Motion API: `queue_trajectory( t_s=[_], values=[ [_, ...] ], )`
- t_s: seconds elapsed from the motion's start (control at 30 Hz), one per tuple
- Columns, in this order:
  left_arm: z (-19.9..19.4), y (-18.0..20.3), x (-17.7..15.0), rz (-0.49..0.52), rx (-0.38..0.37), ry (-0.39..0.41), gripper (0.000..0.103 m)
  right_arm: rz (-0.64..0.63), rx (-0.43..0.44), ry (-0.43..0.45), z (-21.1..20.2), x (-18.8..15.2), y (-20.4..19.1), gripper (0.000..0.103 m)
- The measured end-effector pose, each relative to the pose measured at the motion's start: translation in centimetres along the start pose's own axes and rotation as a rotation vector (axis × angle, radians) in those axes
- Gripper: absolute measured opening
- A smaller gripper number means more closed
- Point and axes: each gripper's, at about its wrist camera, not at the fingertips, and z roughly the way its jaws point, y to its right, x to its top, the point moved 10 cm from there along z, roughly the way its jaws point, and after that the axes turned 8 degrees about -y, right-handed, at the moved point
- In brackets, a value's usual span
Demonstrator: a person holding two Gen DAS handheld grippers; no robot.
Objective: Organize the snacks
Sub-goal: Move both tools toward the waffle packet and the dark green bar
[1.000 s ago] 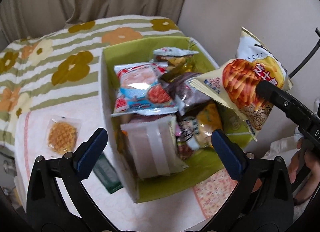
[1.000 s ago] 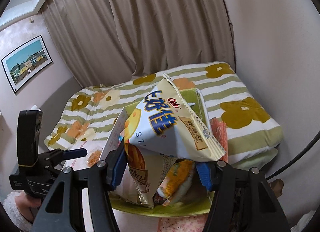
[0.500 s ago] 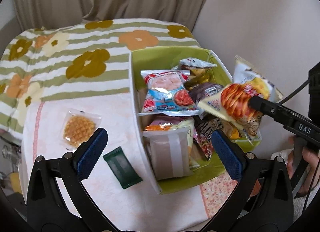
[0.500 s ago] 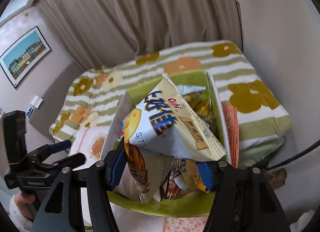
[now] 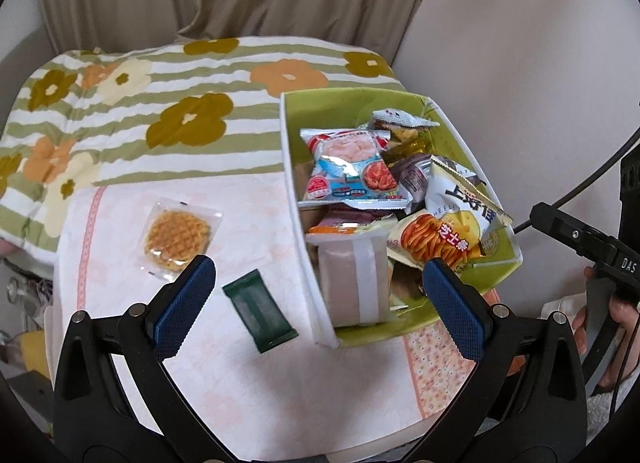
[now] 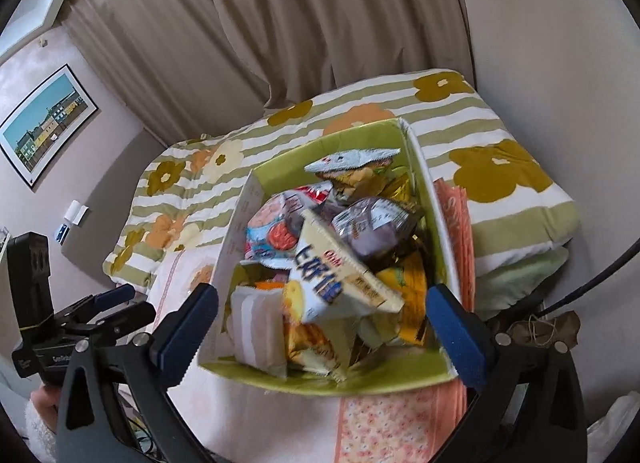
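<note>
On the desk [image 5: 248, 383] at far left I see a wrapped waffle [image 5: 177, 236], then a dark green bar [image 5: 259, 312] just beside the green box [image 5: 452, 135]. My left gripper [image 5: 320, 305] hangs above them, fingers spread, holding nothing. The box is stuffed with snacks; the cheese chip bag [image 6: 340, 283] lies on top of the pile near its front. My right gripper [image 6: 320, 327] is over the box, fingers spread wide, empty.

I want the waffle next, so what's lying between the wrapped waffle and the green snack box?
Left wrist view: only bare tablecloth separates the waffle from the box.
</note>
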Motion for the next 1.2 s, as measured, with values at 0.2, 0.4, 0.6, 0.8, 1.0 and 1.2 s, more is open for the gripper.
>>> queue_trajectory(
  t_s=[0.2, 0.4, 0.6, 0.8, 1.0, 1.2],
  values=[
    [-2.7, -2.7, -1.6, -0.05, 0.039, 0.039, 0.102, -0.105, 0.036, 0.016, -0.8, -0.1, -4.1, 0.103],
    [-5.5, -7.0, -2.7, -0.106, 0.106, 0.09, 0.102, -0.23, 0.085, 0.032, -0.9, -0.8, -9.3, 0.103],
    [-7.1, -12.1, -2.7, -0.169, 0.116, 0.114, 0.102, -0.28, 0.101, 0.009, 1.4, -1.4, -14.4, 0.103],
    [-7.2, -17.6, -1.9, -0.166, 0.118, 0.095, 0.102, -0.347, 0.051, -0.023, 6.3, -1.9, -19.3, 0.103],
    [-4.8, -22.4, -0.2, -0.106, 0.078, 0.008, 0.102, -0.378, -0.022, -0.109, 12.2, -3.1, -22.4, 0.103],
    [-0.4, -24.9, 1.2, -0.026, 0.009, -0.095, 0.102, -0.385, -0.15, -0.212, 18.6, -5.5, -23.7, 0.103]
  ],
)
